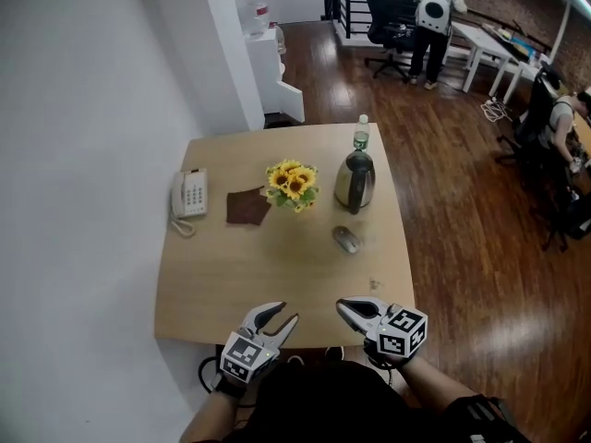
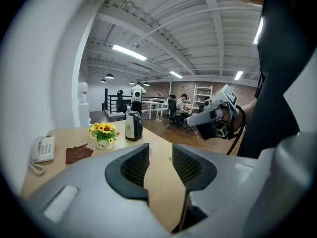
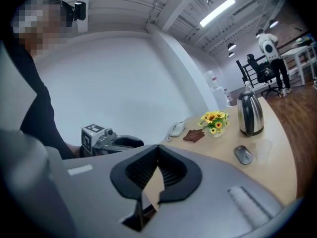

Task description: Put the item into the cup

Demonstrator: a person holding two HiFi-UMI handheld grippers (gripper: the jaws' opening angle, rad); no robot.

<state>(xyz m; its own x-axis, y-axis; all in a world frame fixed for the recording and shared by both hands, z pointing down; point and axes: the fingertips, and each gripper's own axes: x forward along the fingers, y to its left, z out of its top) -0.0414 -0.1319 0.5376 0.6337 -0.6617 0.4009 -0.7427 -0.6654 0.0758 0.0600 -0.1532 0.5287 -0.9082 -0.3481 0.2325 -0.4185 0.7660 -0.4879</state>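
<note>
Mouse (image 1: 346,239) looks like the item meant, being the one loose thing small enough for the cup, and it lies on the bare wooden table (image 1: 277,275), on the near side of the steel kettle (image 1: 355,181) and well apart from the sunflower pot (image 1: 293,185). Both grippers hang at the table's near edge. The left gripper (image 1: 287,314) has its jaws apart with nothing between them, while the right gripper (image 1: 343,307) has its jaws closed together and empty. From there the mouse sits well ahead of both, nearer the right one, and in the right gripper view it lies off to the right of the jaw line, not between the pads. It should be light and rigid, with a smooth domed shell that could slip, so a hold across its two long flanks seems safest. The clear cup (image 3: 263,150) stands just beside it on the right, thin, light and probably easy to tip.
</note>
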